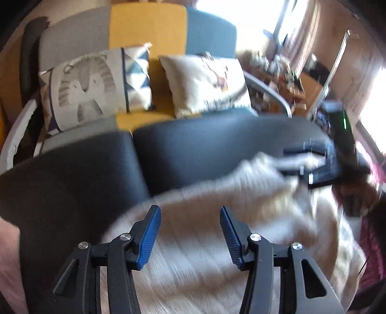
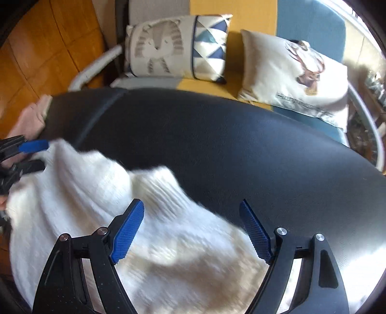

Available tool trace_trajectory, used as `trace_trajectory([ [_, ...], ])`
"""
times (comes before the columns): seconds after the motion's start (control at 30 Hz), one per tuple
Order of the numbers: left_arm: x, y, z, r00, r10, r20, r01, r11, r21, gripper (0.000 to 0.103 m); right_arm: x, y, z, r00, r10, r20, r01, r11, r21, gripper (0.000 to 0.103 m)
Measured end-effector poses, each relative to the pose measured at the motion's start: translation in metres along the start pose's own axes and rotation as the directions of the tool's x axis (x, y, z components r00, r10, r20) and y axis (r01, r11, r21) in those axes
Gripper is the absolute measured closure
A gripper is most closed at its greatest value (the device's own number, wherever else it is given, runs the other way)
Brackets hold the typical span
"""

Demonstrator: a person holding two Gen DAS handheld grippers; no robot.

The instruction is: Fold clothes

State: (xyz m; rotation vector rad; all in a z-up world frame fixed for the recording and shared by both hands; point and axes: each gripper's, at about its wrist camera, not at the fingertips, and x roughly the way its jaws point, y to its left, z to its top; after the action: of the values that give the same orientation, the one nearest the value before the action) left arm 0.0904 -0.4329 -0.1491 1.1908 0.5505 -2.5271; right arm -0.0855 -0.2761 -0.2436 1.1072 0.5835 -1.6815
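Observation:
A white ribbed knit sweater (image 1: 205, 246) lies rumpled on a black leather surface (image 1: 72, 174). My left gripper (image 1: 189, 210) hovers over the sweater's near part, jaws open, with nothing pinched between the blue pads. In the right wrist view the sweater (image 2: 84, 193) spreads to the lower left on the same black surface (image 2: 241, 135). My right gripper (image 2: 191, 203) stands wide open above the sweater's right edge. The left gripper (image 2: 36, 155) shows at that view's left edge, beside the sweater. The right gripper (image 1: 304, 161) appears blurred at the right of the left wrist view.
A folded pink cloth (image 2: 31, 116) lies at the surface's left end. Behind stands a sofa in grey, yellow (image 2: 231, 14) and blue, with a cat-print cushion (image 2: 159, 46) and a deer-print cushion (image 2: 296, 72). Wooden floor (image 2: 43, 48) is at the left.

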Motion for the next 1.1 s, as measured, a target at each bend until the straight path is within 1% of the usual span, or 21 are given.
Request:
trace_trajectory([
  [0.07,0.011,0.015,0.013,0.999,-0.043,-0.020,0.042,0.996,-0.075,0.051,0.010,0.007,0.001,1.000,-0.006,-0.021,0.005,0.999,-0.041,0.017],
  [0.1,0.023,0.022,0.016,0.996,-0.060,-0.063,0.052,0.992,-0.113,0.051,0.014,0.010,0.002,1.000,-0.015,-0.027,0.013,0.998,-0.065,0.016],
  [0.17,0.050,0.034,0.017,0.984,-0.050,-0.169,0.023,0.987,-0.159,0.051,0.014,0.015,0.000,1.000,-0.011,-0.024,0.009,0.996,-0.089,0.019],
  [0.23,0.054,0.027,0.011,0.983,-0.045,-0.176,0.029,0.995,-0.091,0.051,0.011,0.019,-0.004,1.000,0.002,-0.017,-0.004,0.994,-0.108,0.032],
  [0.27,0.056,0.022,0.009,0.982,-0.046,-0.183,0.035,0.998,-0.059,0.051,0.008,0.021,-0.006,1.000,0.013,-0.011,-0.014,0.993,-0.118,0.044],
  [0.3,0.057,0.017,0.005,0.977,-0.058,-0.204,0.052,0.998,-0.036,0.051,0.005,0.022,-0.009,1.000,0.024,-0.006,-0.024,0.991,-0.128,0.061],
  [0.37,0.059,0.005,-0.005,0.970,-0.074,-0.234,0.077,0.997,0.006,0.051,0.000,0.026,-0.012,0.999,0.043,0.000,-0.043,0.991,-0.127,0.081],
  [0.43,0.054,0.000,-0.009,0.974,-0.064,-0.215,0.071,0.997,0.026,0.051,-0.006,0.032,-0.016,0.999,0.030,0.021,-0.027,0.988,-0.151,0.083],
  [0.5,0.047,-0.001,-0.011,0.978,-0.076,-0.197,0.081,0.997,0.016,0.064,-0.016,0.038,-0.019,0.998,0.016,0.061,-0.005,0.984,-0.179,0.084],
  [0.53,0.040,-0.002,-0.013,0.985,-0.074,-0.158,0.076,0.997,0.010,0.067,-0.023,0.039,-0.019,0.996,0.006,0.093,0.010,0.984,-0.177,0.085],
  [0.57,0.030,-0.004,-0.014,0.994,-0.044,-0.098,0.047,0.999,0.027,0.077,-0.032,0.039,-0.020,0.991,-0.008,0.134,0.031,0.985,-0.169,0.085],
  [0.6,0.020,-0.009,-0.014,0.999,-0.003,-0.033,0.005,0.998,0.065,0.080,-0.041,0.039,-0.020,0.984,-0.030,0.176,0.059,0.985,-0.162,0.085],
  [0.63,0.010,-0.013,-0.015,0.999,0.035,0.034,-0.038,0.995,0.096,0.081,-0.048,0.040,-0.020,0.973,-0.065,0.222,0.101,0.983,-0.156,0.085],
  [0.7,-0.008,-0.022,-0.015,0.984,0.084,0.155,-0.105,0.986,0.128,0.084,-0.063,0.040,-0.018,0.936,-0.152,0.318,0.203,0.970,-0.135,0.085],
  [0.77,-0.020,-0.029,-0.016,0.969,0.088,0.229,-0.123,0.982,0.141,0.084,-0.068,0.039,-0.016,0.902,-0.211,0.376,0.266,0.958,-0.102,0.085],
  [0.8,-0.022,-0.035,-0.017,0.962,0.104,0.252,-0.148,0.976,0.160,0.084,-0.067,0.036,-0.015,0.895,-0.226,0.385,0.279,0.957,-0.086,0.085],
  [0.83,-0.022,-0.040,-0.018,0.959,0.119,0.258,-0.169,0.969,0.181,0.084,-0.064,0.033,-0.013,0.893,-0.236,0.384,0.283,0.957,-0.070,0.085],
  [0.9,-0.012,-0.039,-0.017,0.969,0.138,0.205,-0.180,0.962,0.204,0.084,-0.051,0.021,-0.009,0.924,-0.210,0.320,0.238,0.970,-0.051,0.085],
  [1.0,-0.001,-0.027,-0.015,0.991,0.064,0.119,-0.080,0.988,0.131,0.084,-0.044,0.008,-0.006,0.954,-0.139,0.267,0.140,0.990,0.014,0.084],
  [1.07,-0.001,-0.031,-0.019,0.995,0.034,0.089,-0.048,0.987,0.153,0.083,-0.047,0.006,-0.006,0.960,-0.107,0.260,0.106,0.994,0.018,0.081],
  [1.1,0.004,-0.036,-0.022,0.997,0.046,0.058,-0.055,0.982,0.183,0.083,-0.049,0.009,-0.003,0.962,-0.092,0.259,0.091,0.996,0.013,0.078],
])
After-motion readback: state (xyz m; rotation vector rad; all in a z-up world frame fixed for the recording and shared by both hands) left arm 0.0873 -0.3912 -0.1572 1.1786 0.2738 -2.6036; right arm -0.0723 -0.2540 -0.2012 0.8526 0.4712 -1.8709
